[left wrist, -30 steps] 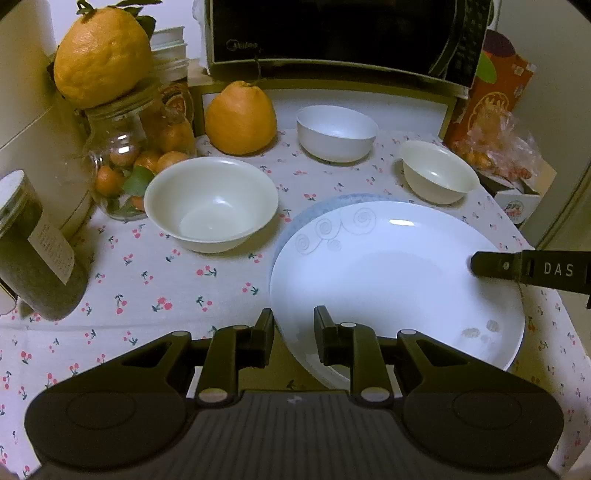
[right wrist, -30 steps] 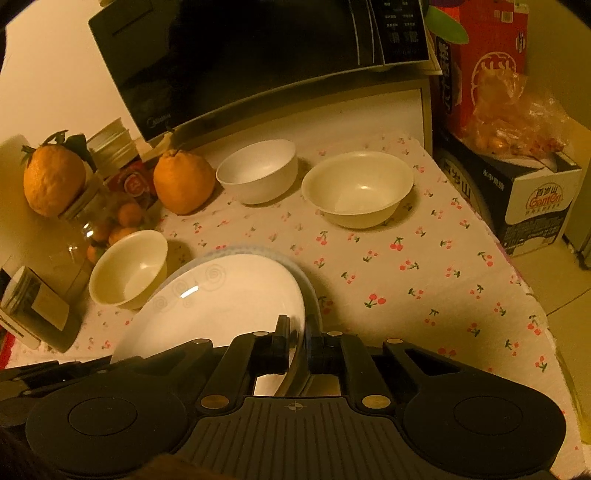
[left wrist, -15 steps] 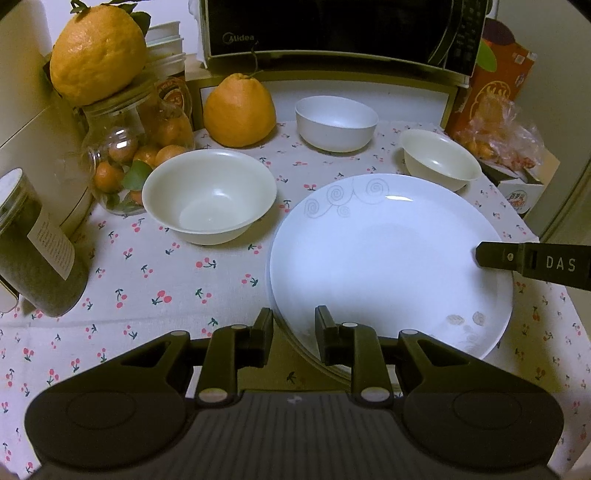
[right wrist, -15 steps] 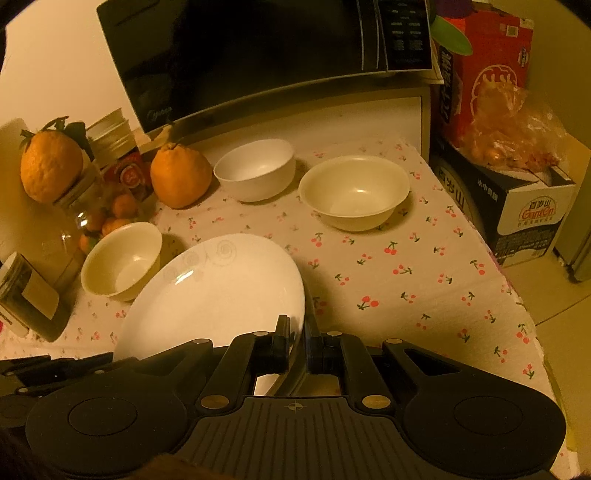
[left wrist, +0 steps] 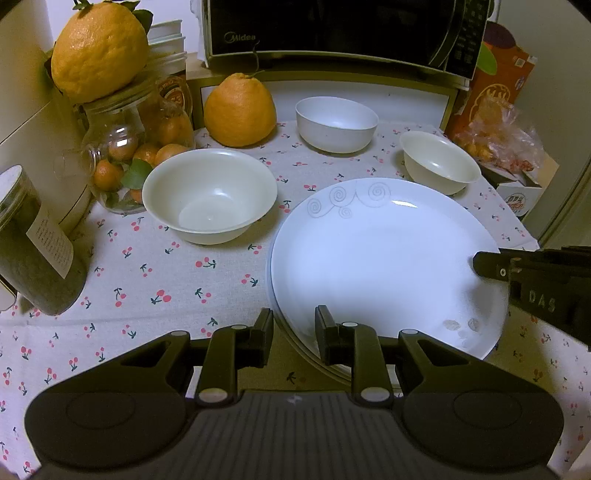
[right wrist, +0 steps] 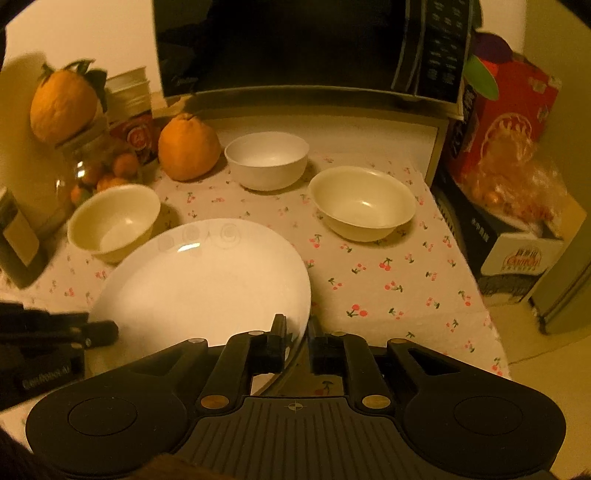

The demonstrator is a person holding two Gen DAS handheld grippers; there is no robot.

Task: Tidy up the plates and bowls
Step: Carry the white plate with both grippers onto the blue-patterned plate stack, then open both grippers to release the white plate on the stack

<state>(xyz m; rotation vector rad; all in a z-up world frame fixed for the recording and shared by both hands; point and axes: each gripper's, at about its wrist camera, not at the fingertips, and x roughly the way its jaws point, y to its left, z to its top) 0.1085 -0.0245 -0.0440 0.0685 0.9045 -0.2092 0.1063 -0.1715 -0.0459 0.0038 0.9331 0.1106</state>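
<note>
A large white plate point(left wrist: 384, 266) with grey swirls is held between both grippers; a second rim shows under its left edge. My left gripper point(left wrist: 293, 332) is shut on its near rim. My right gripper point(right wrist: 295, 341) is shut on its right rim and shows in the left wrist view point(left wrist: 480, 264). The plate also shows in the right wrist view point(right wrist: 199, 284). A cream bowl point(left wrist: 208, 197) sits left of the plate, a white bowl point(left wrist: 336, 123) at the back, and a cream bowl point(left wrist: 439, 166) at the back right.
A microwave point(left wrist: 332, 29) stands at the back. A citrus fruit point(left wrist: 240, 110) sits in front of it. A glass jar of small oranges point(left wrist: 122, 162) with a big citrus on top and a dark jar point(left wrist: 33, 247) stand left. Boxes and a bag point(left wrist: 502, 140) are right.
The plate has come down onto the plate below it, so the lower rim no longer shows around its far edge. Both grippers kept their hold. The right wrist view swung to the left.
</note>
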